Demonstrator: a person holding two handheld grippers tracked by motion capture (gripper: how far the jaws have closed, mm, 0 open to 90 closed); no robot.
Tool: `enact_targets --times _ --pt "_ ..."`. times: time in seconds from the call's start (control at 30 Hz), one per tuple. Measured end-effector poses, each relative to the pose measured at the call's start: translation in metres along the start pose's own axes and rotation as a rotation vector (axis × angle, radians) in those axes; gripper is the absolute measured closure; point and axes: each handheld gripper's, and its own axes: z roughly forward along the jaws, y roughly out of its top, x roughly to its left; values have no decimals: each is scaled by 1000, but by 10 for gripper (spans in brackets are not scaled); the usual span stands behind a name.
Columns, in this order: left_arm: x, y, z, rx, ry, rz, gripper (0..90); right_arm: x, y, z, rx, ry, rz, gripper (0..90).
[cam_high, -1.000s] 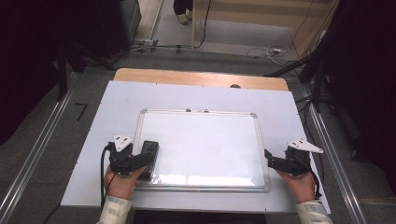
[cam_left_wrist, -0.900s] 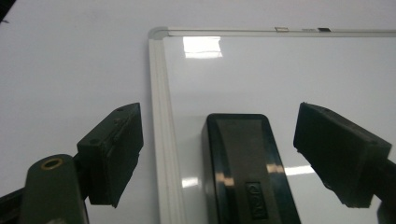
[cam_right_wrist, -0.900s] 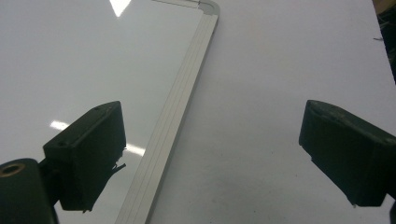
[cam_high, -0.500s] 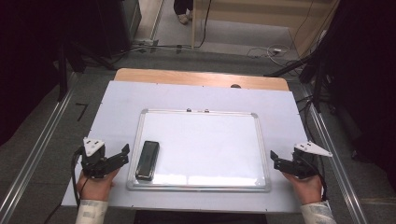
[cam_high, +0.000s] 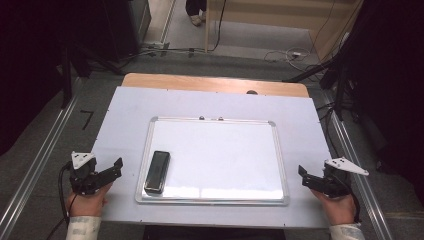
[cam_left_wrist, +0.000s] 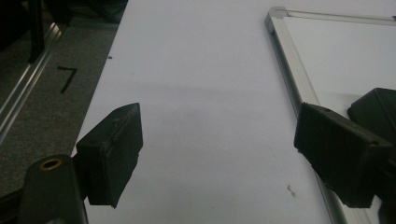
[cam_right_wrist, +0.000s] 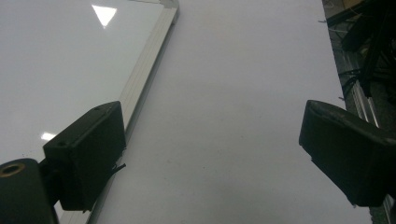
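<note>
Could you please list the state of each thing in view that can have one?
Left gripper: jaws open, empty, beside the whiteboard's left edge.
Right gripper: jaws open, empty, right of the whiteboard.
Eraser: lying flat on the whiteboard, near its left edge, untouched.
Whiteboard: flat on the table, its surface blank.

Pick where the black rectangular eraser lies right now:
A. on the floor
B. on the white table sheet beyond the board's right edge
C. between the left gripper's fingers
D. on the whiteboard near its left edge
D: the black rectangular eraser rests flat on the metal-framed whiteboard beside its left rail, apart from the open left gripper.
</note>
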Motion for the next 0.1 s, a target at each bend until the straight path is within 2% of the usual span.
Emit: enact_targets --times 0.1 --pt "1 0 1 -1 2 -4 159 -1 -1 0 1 -3 0 58"
